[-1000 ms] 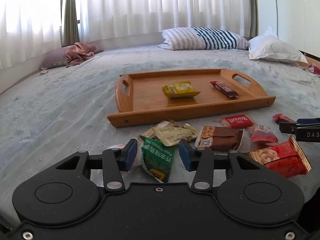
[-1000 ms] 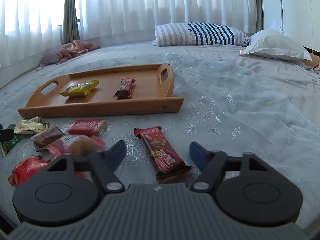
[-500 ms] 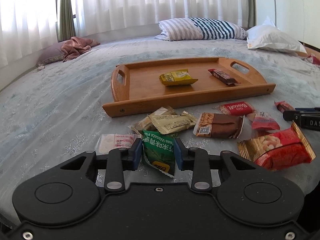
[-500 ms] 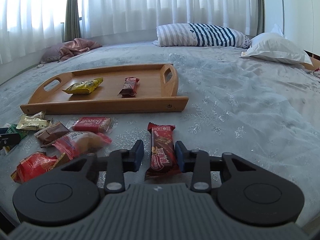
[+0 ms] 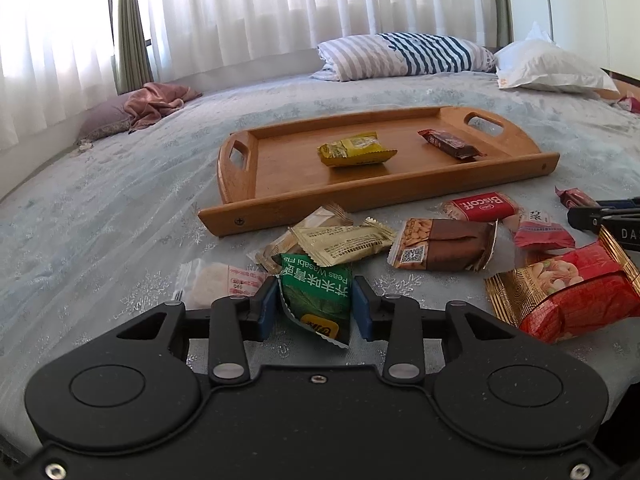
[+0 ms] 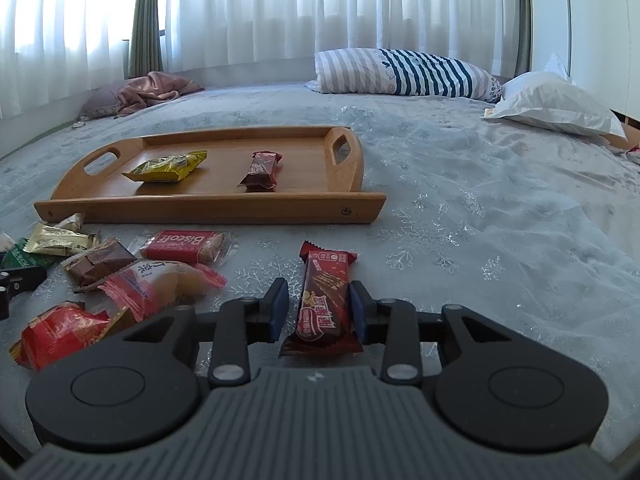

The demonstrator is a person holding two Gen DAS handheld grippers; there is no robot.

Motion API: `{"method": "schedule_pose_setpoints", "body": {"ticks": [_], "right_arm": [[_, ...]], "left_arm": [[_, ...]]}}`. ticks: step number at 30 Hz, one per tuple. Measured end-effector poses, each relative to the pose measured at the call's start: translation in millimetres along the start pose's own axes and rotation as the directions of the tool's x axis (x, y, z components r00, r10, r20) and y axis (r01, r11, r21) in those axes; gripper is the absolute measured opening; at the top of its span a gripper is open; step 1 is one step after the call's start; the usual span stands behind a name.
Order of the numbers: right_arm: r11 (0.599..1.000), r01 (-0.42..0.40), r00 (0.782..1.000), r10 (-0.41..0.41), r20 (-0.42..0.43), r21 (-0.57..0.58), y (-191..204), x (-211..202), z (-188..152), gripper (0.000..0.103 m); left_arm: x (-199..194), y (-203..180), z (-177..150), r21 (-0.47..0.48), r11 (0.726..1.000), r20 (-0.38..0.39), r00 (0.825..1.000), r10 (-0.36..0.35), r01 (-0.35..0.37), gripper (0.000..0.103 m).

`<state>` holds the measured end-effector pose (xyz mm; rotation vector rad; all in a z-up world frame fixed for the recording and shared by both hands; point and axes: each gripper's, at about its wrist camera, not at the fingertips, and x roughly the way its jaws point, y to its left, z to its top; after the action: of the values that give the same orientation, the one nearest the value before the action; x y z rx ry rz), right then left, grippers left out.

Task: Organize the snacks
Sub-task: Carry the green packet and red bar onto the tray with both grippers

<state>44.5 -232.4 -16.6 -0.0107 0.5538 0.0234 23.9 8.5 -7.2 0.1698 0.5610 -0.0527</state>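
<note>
A: Both grippers have narrowed since a second ago. The left gripper [image 5: 315,307] went from standing clear of the green wasabi-pea packet [image 5: 316,295] to pinching it, and its jaws are now opening a touch with the packet between the pads and touching both. The right gripper [image 6: 319,311] went from wide to closed around the red wafer bar [image 6: 323,303].

B: Is that bar gripped?

A: The right pad presses its edge; the left pad sits just beside it, so it looks clamped.

B: And around them, biggest first?

A: The bed [image 6: 480,216] lies under everything. Ahead of both grippers sits the wooden tray [image 5: 280,208], holding a yellow packet [image 5: 354,150] and a dark brown bar [image 5: 448,145]. Right of the left gripper lies the red nut bag [image 5: 568,292]; ahead of it are the brown almond packet [image 5: 444,250], the beige packet [image 5: 344,240] and the Biscoff packet [image 5: 480,208]. To its left lies a clear pink-printed packet [image 5: 220,284].
</note>
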Motion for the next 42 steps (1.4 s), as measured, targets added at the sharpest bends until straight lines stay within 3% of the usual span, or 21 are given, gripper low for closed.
{"method": "schedule_pose_setpoints", "body": {"ticks": [5,12,31,42], "right_arm": [[1.0,0.021,1.0,-0.021,0.007,0.006,3,-2,2,0.029],[1.0,0.021,1.0,-0.021,0.012,0.021,0,-11,3,0.029],[0.998,0.019,0.998,-0.022,0.051,0.067,-4,-15,26,0.029],[0.996,-0.035,0.997,0.03,0.065,0.084,-1,17,64,0.029]], "left_arm": [[-5,0,2,-0.012,1.0,0.001,1.0,-0.004,0.004,0.033],[-19,5,6,-0.008,1.0,0.009,1.0,-0.012,0.012,0.033],[-45,23,33,-0.117,0.992,0.074,0.996,-0.039,0.048,0.033],[-9,38,73,-0.174,0.983,0.098,0.994,-0.043,0.06,0.033]]}}
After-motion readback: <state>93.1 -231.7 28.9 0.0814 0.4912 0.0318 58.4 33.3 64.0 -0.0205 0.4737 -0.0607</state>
